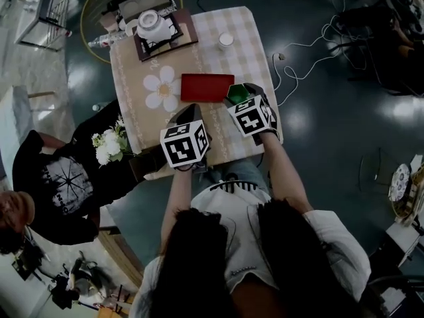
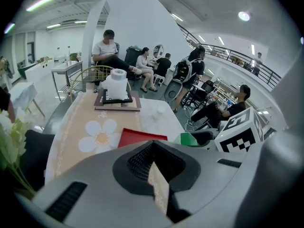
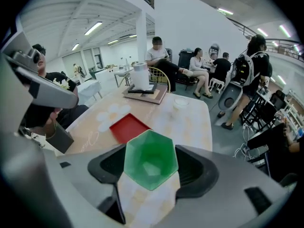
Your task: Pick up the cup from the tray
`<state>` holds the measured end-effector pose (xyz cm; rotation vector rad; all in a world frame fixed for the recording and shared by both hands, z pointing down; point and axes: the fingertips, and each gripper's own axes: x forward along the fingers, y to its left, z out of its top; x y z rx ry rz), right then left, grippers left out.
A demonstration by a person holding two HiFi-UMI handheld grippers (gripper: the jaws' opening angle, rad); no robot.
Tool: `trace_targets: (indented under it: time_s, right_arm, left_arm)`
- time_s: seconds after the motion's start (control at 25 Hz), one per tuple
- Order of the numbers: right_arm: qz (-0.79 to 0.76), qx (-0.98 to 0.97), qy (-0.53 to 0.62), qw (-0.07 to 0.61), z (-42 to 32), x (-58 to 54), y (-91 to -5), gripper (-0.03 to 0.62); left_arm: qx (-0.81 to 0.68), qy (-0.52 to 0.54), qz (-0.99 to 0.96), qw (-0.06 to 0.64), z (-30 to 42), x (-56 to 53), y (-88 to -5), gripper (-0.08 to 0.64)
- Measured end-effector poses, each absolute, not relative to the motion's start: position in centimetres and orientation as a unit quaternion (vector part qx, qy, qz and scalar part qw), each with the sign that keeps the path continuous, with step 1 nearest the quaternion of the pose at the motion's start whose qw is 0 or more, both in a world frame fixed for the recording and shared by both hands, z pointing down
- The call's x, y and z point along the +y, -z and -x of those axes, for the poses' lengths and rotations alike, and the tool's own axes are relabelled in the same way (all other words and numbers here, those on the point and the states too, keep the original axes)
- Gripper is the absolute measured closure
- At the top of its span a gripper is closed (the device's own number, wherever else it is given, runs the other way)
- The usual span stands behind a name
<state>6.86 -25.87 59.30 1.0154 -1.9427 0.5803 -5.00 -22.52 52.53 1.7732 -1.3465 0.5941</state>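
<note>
A green six-sided cup (image 3: 151,159) sits between the jaws of my right gripper (image 3: 151,169), and both pads press its sides. In the head view, the cup (image 1: 235,92) and right gripper (image 1: 240,98) are just off the right end of the red tray (image 1: 207,87), over the checked cloth. The tray (image 3: 128,127) has nothing on it. Whether the cup touches the table is hidden. My left gripper (image 1: 191,113) hovers near the tray's front edge. Its jaws (image 2: 156,175) are shut with nothing between them. The left gripper view also shows the cup (image 2: 189,139) beside the tray (image 2: 140,137).
Farther back stand a small white cup (image 1: 226,41) and a brown board (image 1: 165,42) bearing a white pot (image 1: 151,24). A flower mat (image 1: 161,88) lies left of the tray. White flowers (image 1: 109,144) and a seated person (image 1: 56,177) are at the table's left. Cables (image 1: 298,52) trail right.
</note>
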Motion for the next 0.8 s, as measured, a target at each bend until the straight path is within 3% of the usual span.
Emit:
trace_targets:
  time_s: [0.8]
  right_arm:
    - [-0.429, -0.74, -0.281, 0.435, -13.1, -21.3, -63.5, 0.273]
  left_arm:
    - [-0.499, -0.257, -0.718, 0.411, 2.9, -20.8, -53.5, 0.552]
